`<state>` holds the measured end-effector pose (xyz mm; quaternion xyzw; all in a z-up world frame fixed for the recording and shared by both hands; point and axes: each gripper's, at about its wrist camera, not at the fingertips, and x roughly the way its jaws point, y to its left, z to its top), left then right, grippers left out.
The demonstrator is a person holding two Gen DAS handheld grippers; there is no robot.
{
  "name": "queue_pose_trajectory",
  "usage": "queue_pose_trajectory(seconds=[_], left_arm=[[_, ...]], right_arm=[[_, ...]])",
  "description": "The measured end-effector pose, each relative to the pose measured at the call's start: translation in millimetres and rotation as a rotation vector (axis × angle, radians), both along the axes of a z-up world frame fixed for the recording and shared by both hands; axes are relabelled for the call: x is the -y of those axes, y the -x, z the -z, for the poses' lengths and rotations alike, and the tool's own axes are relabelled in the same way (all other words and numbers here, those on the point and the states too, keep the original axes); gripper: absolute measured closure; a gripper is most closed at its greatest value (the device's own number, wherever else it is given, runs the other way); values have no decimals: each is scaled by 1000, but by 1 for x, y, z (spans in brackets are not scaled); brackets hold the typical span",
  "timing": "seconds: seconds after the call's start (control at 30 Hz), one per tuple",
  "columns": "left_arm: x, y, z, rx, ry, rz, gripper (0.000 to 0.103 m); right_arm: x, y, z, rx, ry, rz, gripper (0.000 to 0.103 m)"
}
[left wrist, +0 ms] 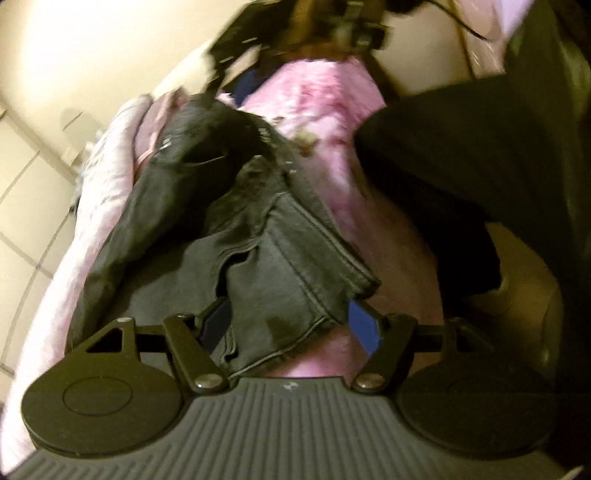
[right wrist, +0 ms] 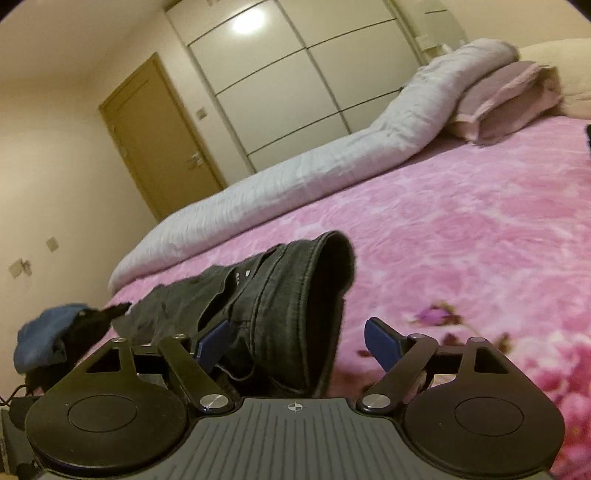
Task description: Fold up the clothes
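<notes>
Right gripper (right wrist: 295, 341) jaws spread, jeans (right wrist: 280, 314) lying loose between on bedspread (right wrist: 461, 240); left gripper (left wrist: 284, 314) jaws wide around denim fold, grip uncertain.

You have charcoal-grey jeans (right wrist: 280, 314) on a pink rose-patterned bedspread (right wrist: 461, 229); beyond the jeans lies a pale lilac-white quilt (right wrist: 295, 177), beside them a blue garment (right wrist: 44, 332).

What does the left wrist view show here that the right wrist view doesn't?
Left wrist only: a person's dark sleeve over the bed, a blurred black device at the top, and floor tiles.
Right wrist only: a door, a wardrobe, a pillow, and a blue cloth by the bed's edge.
Both: the dark jeans on the pink blanket, and the white duvet.
</notes>
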<state>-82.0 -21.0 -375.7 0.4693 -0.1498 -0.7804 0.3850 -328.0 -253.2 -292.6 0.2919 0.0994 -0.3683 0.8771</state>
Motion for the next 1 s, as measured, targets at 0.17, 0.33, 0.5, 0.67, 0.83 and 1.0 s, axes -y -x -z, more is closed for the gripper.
queue_pose_trajectory(seconds=[0.17, 0.33, 0.5, 0.67, 0.83, 1.0], left_arm=[[17, 4, 3, -26, -96, -18, 65], [17, 10, -11, -18, -78, -46, 86], [24, 38, -56, -100, -87, -1, 90], [73, 96, -98, -242, -61, 87, 90], [155, 162, -115, -387, -59, 72, 91], [250, 213, -100, -483, -95, -8, 91]], right_arm=[[39, -16, 21, 53, -84, 15, 20], [62, -12, 28, 118, -195, 34, 82], [70, 29, -15, 162, -119, 73, 95], [113, 64, -67, 98, 4, 99, 96], [201, 70, -94, 7, 65, 104, 96], [302, 69, -94, -90, 96, 109, 96]])
